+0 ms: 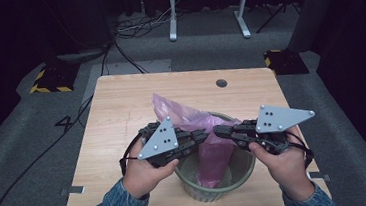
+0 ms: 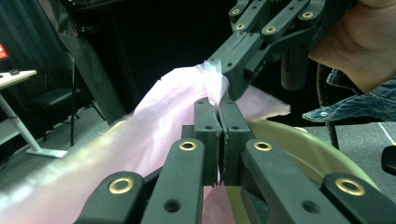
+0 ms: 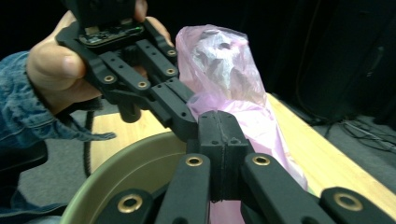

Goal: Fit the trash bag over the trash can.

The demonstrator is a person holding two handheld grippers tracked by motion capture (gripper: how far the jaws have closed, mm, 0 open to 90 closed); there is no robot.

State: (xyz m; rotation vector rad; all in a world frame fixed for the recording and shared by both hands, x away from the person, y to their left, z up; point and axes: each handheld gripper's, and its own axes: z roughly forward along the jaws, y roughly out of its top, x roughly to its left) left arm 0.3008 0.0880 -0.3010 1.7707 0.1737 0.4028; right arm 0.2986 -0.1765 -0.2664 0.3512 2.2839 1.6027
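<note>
Left to right, high view: yellow-black striped block (image 1: 48, 80) on the floor at far left, cables (image 1: 129, 30) trailing past it. A dark mark like the numeral "4" (image 1: 65, 124) sits on the grey floor just left of the table (image 1: 116, 109); no other readable writing, no brand or label on anything.

Left gripper (image 1: 205, 135) in the person's left hand (image 1: 144, 174), grey three-cornered plate on top, reaching rightward over the bin. In the left gripper view its jaws are pressed together, clamped on a fold of the pink plastic bag (image 2: 159, 126).

Centre: olive-green round bin (image 1: 242, 170) stands on the near half of the table. The pink plastic bag (image 1: 213, 153) hangs down inside the bin, its upper part pulled up and leaning out over the far-left rim.

Right gripper (image 1: 217, 130) in the right hand (image 1: 284, 167), also with a grey plate, pointing leftward. Its tips meet the left gripper's tips just above the bin mouth. In the right gripper view (image 3: 223, 140) the jaws are together, pinching the bag film (image 3: 243, 93); the left gripper touches them from the upper left.

Round dark hole (image 1: 221, 83) in the table top near the far edge. White desk frame (image 1: 207, 0) on the floor beyond. Second striped block (image 1: 283, 60) at far right. Denim sleeves at the bottom.
</note>
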